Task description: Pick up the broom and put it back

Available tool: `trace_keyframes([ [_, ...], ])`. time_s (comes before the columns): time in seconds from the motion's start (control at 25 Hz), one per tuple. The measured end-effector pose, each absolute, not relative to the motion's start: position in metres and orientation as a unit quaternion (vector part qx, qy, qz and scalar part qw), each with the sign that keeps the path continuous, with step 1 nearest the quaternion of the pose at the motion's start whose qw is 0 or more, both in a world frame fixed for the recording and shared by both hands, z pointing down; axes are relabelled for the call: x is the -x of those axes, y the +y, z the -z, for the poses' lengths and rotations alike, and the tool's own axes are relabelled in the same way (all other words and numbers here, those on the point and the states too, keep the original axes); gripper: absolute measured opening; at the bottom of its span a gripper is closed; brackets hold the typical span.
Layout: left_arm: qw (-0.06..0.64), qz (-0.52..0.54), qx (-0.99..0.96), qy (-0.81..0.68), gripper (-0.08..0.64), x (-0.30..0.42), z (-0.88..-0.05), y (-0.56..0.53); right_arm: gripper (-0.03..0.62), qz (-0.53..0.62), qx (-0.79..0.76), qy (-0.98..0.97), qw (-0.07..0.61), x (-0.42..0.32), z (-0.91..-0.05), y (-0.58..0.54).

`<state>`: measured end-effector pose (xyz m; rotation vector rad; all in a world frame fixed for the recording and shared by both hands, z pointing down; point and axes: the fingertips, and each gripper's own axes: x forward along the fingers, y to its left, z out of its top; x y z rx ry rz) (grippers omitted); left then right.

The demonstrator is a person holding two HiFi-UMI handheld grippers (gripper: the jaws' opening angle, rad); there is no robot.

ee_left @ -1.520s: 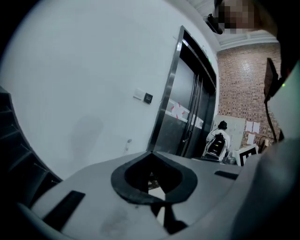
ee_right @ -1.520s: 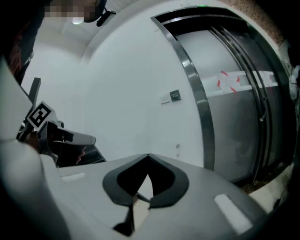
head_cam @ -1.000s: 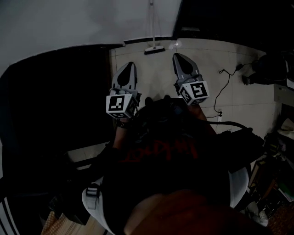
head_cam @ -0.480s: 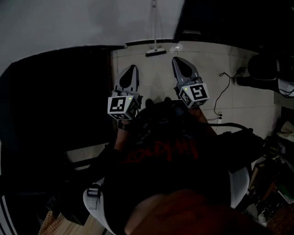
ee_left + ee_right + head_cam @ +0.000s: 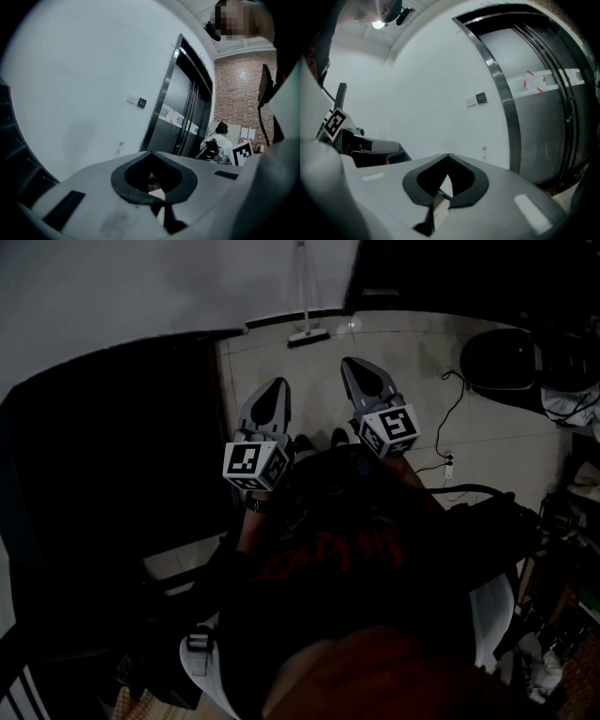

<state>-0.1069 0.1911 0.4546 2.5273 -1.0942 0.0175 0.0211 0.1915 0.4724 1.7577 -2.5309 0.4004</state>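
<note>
We held both tools out ahead of us, low over the pale tiled floor [image 5: 412,362], and neither one carried anything. The left gripper [image 5: 274,390] had its jaws pressed together with nothing between them, as its own view showed plainly. The right gripper [image 5: 356,369] was closed in the same way, its pads meeting on empty air.

The long thin-handled broom with a flat pale head [image 5: 305,306] stood upright against the white wall [image 5: 141,287], its head resting on the floor at the wall's foot, beside the dark metal lift door [image 5: 450,277]. It was well apart from both grippers, straight ahead of us across bare tiles.

From how things lay, we judged that no part of the handling was in progress: the broom was neither gripped nor touched. Whether it stood in its proper place, with the job finished, or waited there to be fetched, we could not tell. If it remained to be taken, everything was left to do: closing the gap, spreading a pair of jaws, pinching the slim handle, lifting it and setting it back.
</note>
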Motion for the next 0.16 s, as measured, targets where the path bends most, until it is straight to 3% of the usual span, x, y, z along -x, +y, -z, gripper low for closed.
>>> trace_keyframes([
  [0.16, 0.219, 0.007, -0.874, -0.434, 0.005, 0.133, -0.471, 0.218, 0.000, -0.134, -0.505, -0.852, 0.040, 0.022, -0.486, 0.194],
])
